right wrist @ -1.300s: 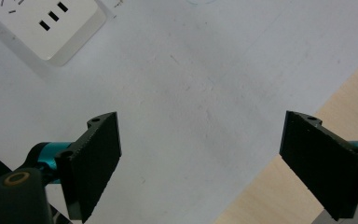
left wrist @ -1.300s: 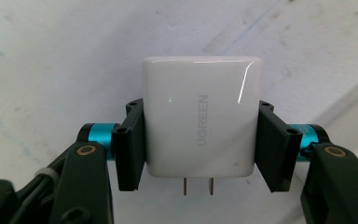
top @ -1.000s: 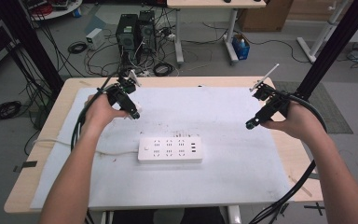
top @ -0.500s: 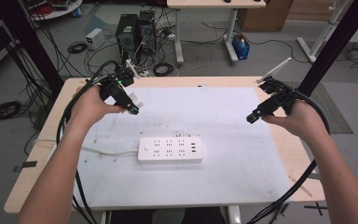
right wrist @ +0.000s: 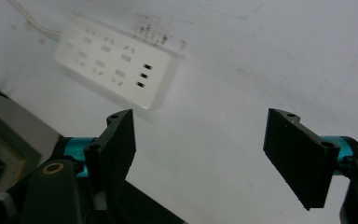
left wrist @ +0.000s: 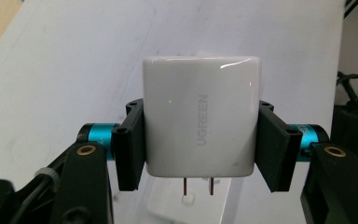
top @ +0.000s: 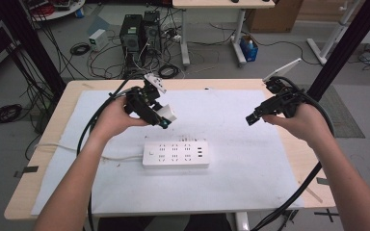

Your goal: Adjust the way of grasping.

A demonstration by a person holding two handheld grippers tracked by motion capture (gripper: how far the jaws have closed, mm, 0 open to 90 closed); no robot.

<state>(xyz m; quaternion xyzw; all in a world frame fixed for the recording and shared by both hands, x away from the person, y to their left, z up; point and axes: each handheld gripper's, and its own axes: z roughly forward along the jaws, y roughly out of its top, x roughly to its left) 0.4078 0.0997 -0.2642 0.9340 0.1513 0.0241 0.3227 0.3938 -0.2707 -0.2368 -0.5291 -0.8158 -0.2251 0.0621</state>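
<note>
My left gripper (top: 163, 120) is shut on a white UGREEN wall charger (left wrist: 200, 123), pads pressing its two sides, its two metal prongs (left wrist: 198, 185) pointing back toward the camera. It hangs above the table just behind the white power strip (top: 175, 154). My right gripper (top: 250, 119) hovers over the right part of the table; its jaws have just been closing a little, still stand apart, and hold nothing between them. In the right gripper view the power strip (right wrist: 116, 59) lies beyond the black pads (right wrist: 119, 140).
A white sheet (top: 231, 183) covers most of the wooden table (top: 38, 173). The strip's cord (top: 62, 147) runs off to the left. Behind the table, computer towers (top: 137, 31) and loose cables lie on the floor. Black frame posts (top: 347, 43) stand at both sides.
My left hand has carried the charger rightward and nearer to the power strip. The right hand has stayed roughly where it was, its jaws somewhat narrower.
</note>
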